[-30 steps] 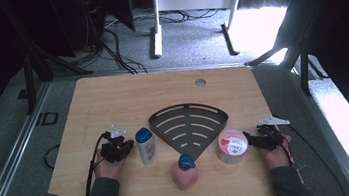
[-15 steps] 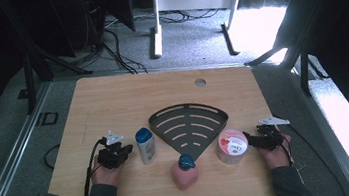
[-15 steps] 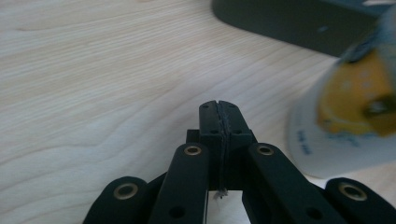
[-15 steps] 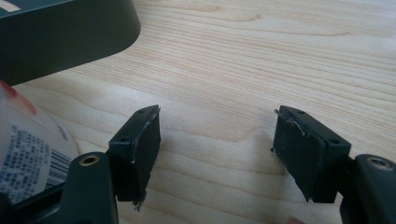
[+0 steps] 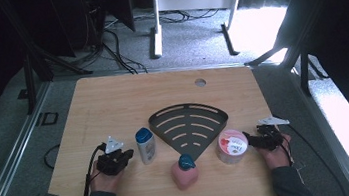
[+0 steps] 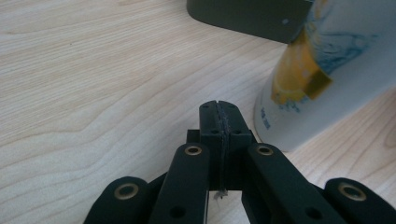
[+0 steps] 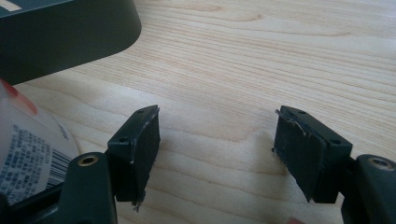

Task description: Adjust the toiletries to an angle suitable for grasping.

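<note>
Three containers on table: white bottle (image 5: 145, 145), pink bottle (image 5: 184, 173), tub (image 5: 232, 146). One rack (image 5: 189, 126), nothing in it. Left gripper (image 5: 128, 154) jaws pressed together on nothing; right gripper (image 5: 246, 140) jaws wide apart, nothing between them.

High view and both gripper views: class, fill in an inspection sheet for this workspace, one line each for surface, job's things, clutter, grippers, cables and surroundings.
Surface: wooden table, light grain, round hole near the far edge.
Job's things: white bottle with a blue cap, upright beside the left claw; round tub with a red-and-white lid, next to the right claw.
Clutter: dark fan-shaped slotted tray mid-table; pink bottle with a teal cap near the front edge.
Grippers: left claw shut, jaws pressed together on nothing; right claw open, bare table between its jaws.
Cables: a black cable trails from the left claw; more lie on the floor beyond the table.
Surroundings: grey carpet, white stand legs, dark frames.
</note>
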Tool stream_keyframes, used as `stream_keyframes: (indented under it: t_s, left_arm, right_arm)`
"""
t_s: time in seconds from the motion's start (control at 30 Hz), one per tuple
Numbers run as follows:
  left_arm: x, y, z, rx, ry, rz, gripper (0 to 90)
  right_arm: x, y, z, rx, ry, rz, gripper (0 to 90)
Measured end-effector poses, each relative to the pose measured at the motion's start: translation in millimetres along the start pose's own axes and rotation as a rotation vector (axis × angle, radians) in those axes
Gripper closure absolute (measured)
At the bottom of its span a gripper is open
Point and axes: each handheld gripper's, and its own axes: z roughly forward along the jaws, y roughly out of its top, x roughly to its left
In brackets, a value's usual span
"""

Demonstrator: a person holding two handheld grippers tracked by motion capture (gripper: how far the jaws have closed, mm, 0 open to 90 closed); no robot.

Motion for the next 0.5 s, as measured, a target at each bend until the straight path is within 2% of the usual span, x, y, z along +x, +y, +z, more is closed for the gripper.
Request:
stream_keyframes:
  t_s: [0.5]
  left_arm:
    - [-17.1,-9.5,-10.4,0.002,-0.028,0.041,89.8]
  right_arm:
    - [0.0,0.0,0.0,0.0,0.0,-0.001,30.6]
